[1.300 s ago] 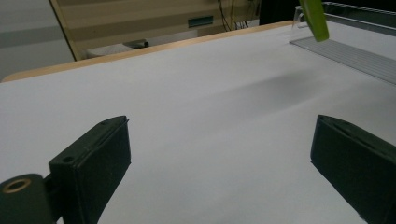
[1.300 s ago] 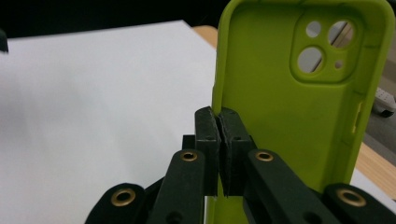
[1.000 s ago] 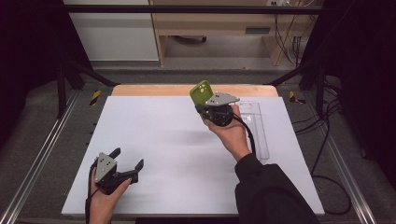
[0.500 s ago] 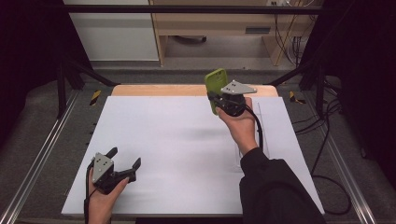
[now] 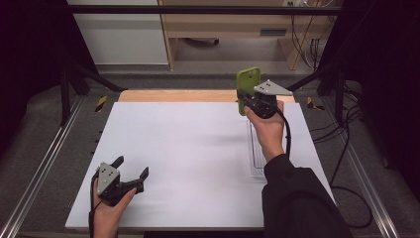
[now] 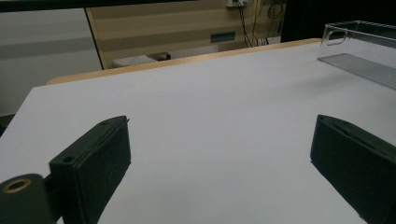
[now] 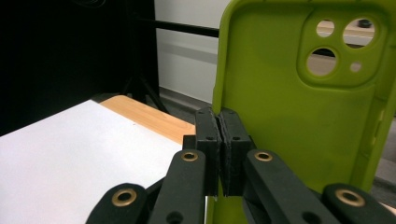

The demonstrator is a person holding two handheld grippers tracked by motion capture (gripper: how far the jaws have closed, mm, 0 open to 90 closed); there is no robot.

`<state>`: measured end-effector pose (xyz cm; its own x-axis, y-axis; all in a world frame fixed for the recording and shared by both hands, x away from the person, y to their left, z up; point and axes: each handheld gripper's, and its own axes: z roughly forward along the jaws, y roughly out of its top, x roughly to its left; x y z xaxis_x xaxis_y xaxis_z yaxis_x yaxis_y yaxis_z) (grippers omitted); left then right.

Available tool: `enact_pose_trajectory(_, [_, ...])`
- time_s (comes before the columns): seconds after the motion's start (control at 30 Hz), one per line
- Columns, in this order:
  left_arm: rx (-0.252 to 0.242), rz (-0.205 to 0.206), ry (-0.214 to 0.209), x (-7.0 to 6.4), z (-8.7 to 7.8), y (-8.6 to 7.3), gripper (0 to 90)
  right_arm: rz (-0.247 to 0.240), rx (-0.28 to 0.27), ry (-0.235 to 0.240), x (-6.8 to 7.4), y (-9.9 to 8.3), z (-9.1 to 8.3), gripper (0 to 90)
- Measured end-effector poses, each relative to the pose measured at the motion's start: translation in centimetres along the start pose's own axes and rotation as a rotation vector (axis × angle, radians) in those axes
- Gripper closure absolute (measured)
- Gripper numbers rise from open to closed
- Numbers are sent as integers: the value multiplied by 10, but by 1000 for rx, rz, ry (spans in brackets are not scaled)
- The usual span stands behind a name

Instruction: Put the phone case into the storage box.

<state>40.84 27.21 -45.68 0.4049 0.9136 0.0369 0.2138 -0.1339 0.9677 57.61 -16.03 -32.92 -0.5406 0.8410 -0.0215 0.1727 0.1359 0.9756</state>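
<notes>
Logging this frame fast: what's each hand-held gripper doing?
Left hand-held gripper: open, holding nothing.
Right hand-held gripper: closed on the green phone case.

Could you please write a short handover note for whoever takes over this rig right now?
Right tongs: shut on the edge of the green phone case, held upright in the air above the table's far edge.
Left tongs: open, holding nothing, low over the near left of the white table.
Clear tray: on the table beneath the right forearm; nothing visible inside it.
Done: case gripped and lifted.
Left: set the case down, probably in the tray, though that is a guess. The grip is only on one rim, so move gently.
</notes>
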Motion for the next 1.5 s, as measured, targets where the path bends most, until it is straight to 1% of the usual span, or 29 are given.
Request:
enact_pose_trajectory(0.23, [0, -1, 3, 0, 0, 0, 43, 39, -16, -41, -15, -1, -8, 883])
enact_pose_trajectory(0.43, [0, -4, 4, 0, 0, 0, 43, 53, -23, -69, -25, -3, -15, 883])
enact_pose_trajectory(0.67, [5, 2, 10, 0, 1, -1, 39, 63, -28, -83, -33, -6, -20, 883])
enact_pose_trajectory(0.77, [4, -2, 9, 0, 1, -1, 36, 73, -31, -95, -37, -8, -21, 883])
enact_pose_trajectory(0.97, [0, -12, 1, 0, 1, -1, 34, 117, -41, -117, -45, -14, -23, 883])
enact_pose_trajectory(1.0, [1, -12, 1, 1, 1, -1, 34, 123, -40, -115, -47, -15, -23, 883])
enact_pose_trajectory(1.13, [-4, -30, -5, 1, 1, -1, 34, 140, -42, -123, -51, -19, -24, 883])
enact_pose_trajectory(1.4, [-4, -28, -2, 1, 1, -2, 34, 154, -31, -138, -53, -25, -22, 883])
enact_pose_trajectory(1.5, [-6, -25, 0, 1, 0, -1, 34, 162, -35, -138, -52, -27, -20, 883])
